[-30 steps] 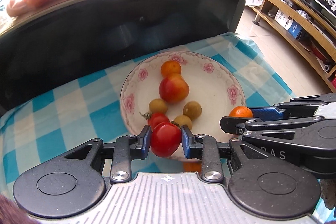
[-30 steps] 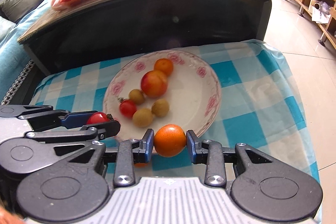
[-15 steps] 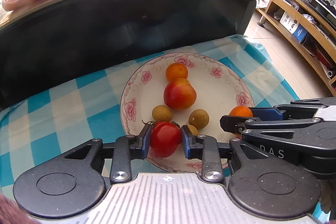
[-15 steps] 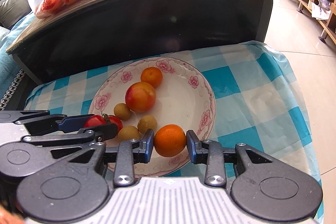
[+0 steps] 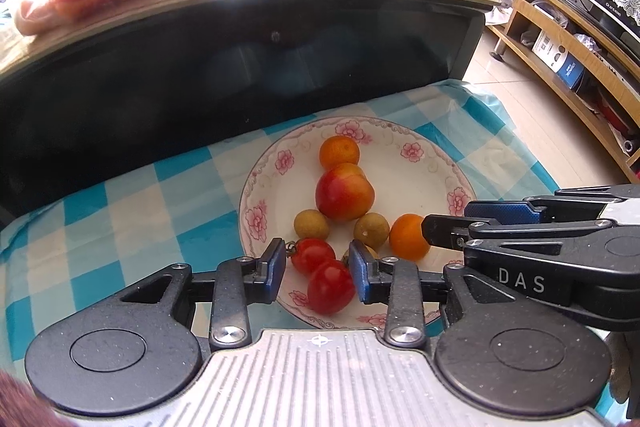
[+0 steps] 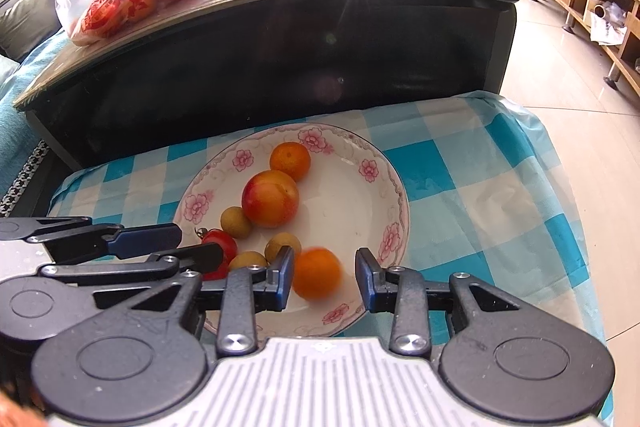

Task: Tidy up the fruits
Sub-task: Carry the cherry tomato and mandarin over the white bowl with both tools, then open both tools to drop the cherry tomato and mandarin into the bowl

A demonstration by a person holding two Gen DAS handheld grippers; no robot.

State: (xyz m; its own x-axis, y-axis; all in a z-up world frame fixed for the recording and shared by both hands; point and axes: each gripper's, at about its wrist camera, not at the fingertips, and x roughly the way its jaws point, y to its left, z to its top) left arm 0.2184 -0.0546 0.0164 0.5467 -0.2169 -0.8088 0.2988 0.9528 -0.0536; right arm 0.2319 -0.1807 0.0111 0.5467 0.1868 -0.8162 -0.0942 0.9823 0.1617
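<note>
**Both fruits sitting on the flowered plate**

I am holding my left gripper (image 5: 320,269) spread wide, its pads clear of the red tomato (image 5: 331,291) lying on the plate (image 5: 436,163). My right gripper (image 6: 324,279) is gaping too; the orange (image 6: 317,277) between its fingers is looking blurred, so it is possibly rolling. Both fruits are sitting near the plate's front rim, on the checked cloth (image 6: 492,195).

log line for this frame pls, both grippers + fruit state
left gripper: open, tomato lying on plate | right gripper: open, orange blurred between fingers, over plate | step: release
</note>
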